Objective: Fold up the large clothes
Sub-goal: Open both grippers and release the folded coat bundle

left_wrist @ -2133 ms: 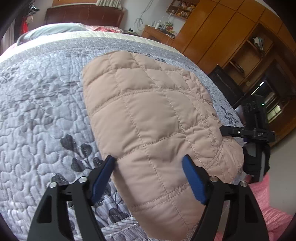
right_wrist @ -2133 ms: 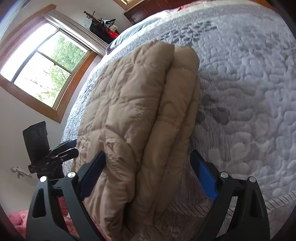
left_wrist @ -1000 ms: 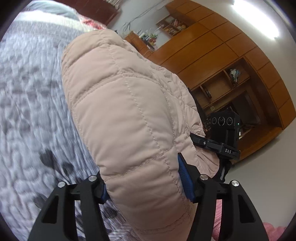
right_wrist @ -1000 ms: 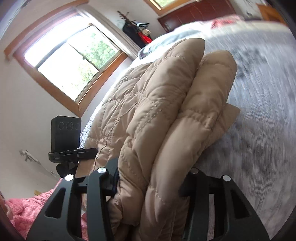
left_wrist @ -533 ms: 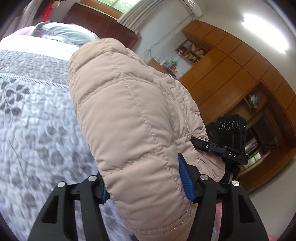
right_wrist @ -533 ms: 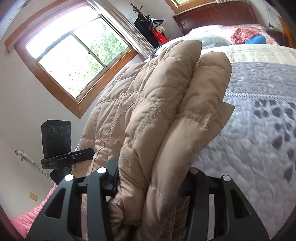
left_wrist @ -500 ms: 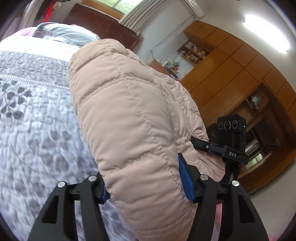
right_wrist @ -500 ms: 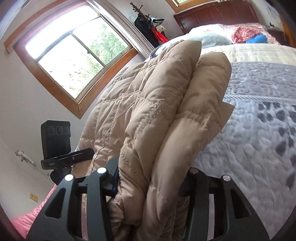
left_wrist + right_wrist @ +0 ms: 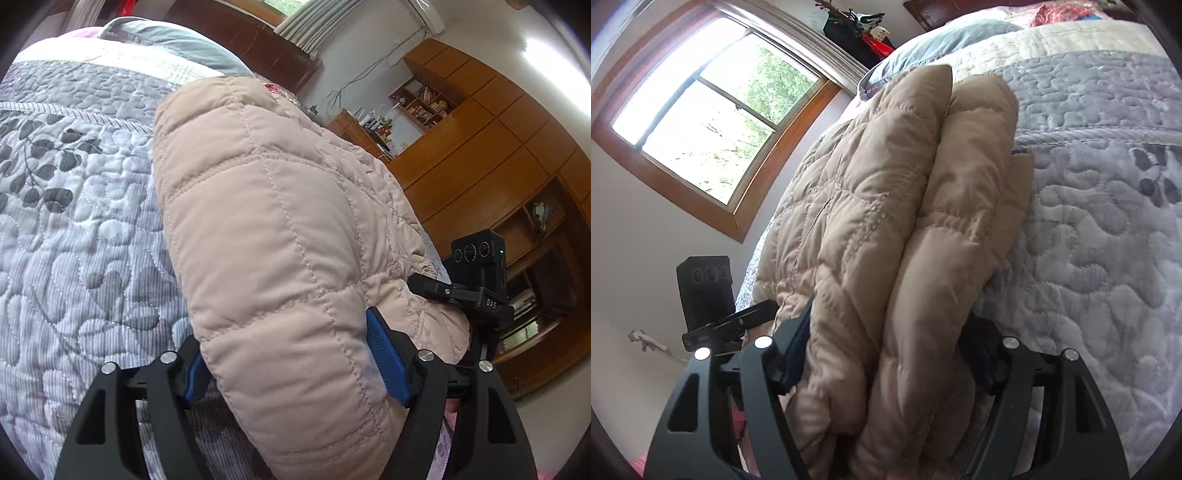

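A folded beige quilted down jacket [image 9: 280,229] is held up over the bed between both grippers. My left gripper [image 9: 291,354] is shut on one end of the folded bundle, its blue pads [image 9: 388,362] pressed into the padding. My right gripper [image 9: 886,354] is shut on the other end of the jacket [image 9: 894,221], where the stacked folded layers show edge-on. Each gripper's camera block shows in the other's view: the right one in the left wrist view [image 9: 476,273], the left one in the right wrist view [image 9: 709,299].
A grey quilted bedspread with a leaf pattern [image 9: 74,229] lies under the jacket and also shows in the right wrist view [image 9: 1108,221]. Pillows and a dark headboard [image 9: 258,40] are at the far end. Wooden wardrobes [image 9: 480,147] stand right; a window [image 9: 701,122] is left.
Both grippers closed on the jacket's ends and lifted the folded bundle off the bedspread. Over the last half second it has moved further over the bed.
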Demonstrator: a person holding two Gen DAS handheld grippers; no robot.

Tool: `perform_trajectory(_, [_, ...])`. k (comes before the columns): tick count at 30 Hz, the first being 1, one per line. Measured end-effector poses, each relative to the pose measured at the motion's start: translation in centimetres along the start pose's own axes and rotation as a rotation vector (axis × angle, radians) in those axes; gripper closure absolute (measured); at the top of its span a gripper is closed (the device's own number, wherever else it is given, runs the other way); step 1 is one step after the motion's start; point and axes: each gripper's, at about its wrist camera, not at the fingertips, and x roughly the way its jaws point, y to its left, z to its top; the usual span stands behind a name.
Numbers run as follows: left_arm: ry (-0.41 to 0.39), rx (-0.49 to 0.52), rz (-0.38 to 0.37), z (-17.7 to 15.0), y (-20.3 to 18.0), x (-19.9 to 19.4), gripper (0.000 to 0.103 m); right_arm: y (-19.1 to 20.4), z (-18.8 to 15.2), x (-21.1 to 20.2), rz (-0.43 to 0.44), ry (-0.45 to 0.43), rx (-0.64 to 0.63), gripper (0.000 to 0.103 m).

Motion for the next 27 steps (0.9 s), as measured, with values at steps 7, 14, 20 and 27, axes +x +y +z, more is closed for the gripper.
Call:
perform_trajectory(7, [-0.077, 0.061, 0.132, -2.4, -1.2, -4.7, 0.026, 1.3, -4.8, -4.7, -0.081, -0.026, -0.037, 0.029])
perform_trajectory(14, [-0.095, 0.181, 0.239, -5.0, -3.2, -5.7, 0.025, -0.1, -8.4, -6.7, -0.135, -0.047, -0.010, 0.030])
perform_trajectory(20, [-0.073, 0.194, 0.267, -5.5, -2.3, -3.8, 0.023, -1.9, -9.0, -5.2, -0.182, -0.022, 0.026, 0.031])
perform_trajectory(27, [-0.075, 0.151, 0.362, -6.1, -4.2, -5.8, 0.025, 1.2, -10.1, -7.4, -0.269, -0.063, -0.016, 0.030])
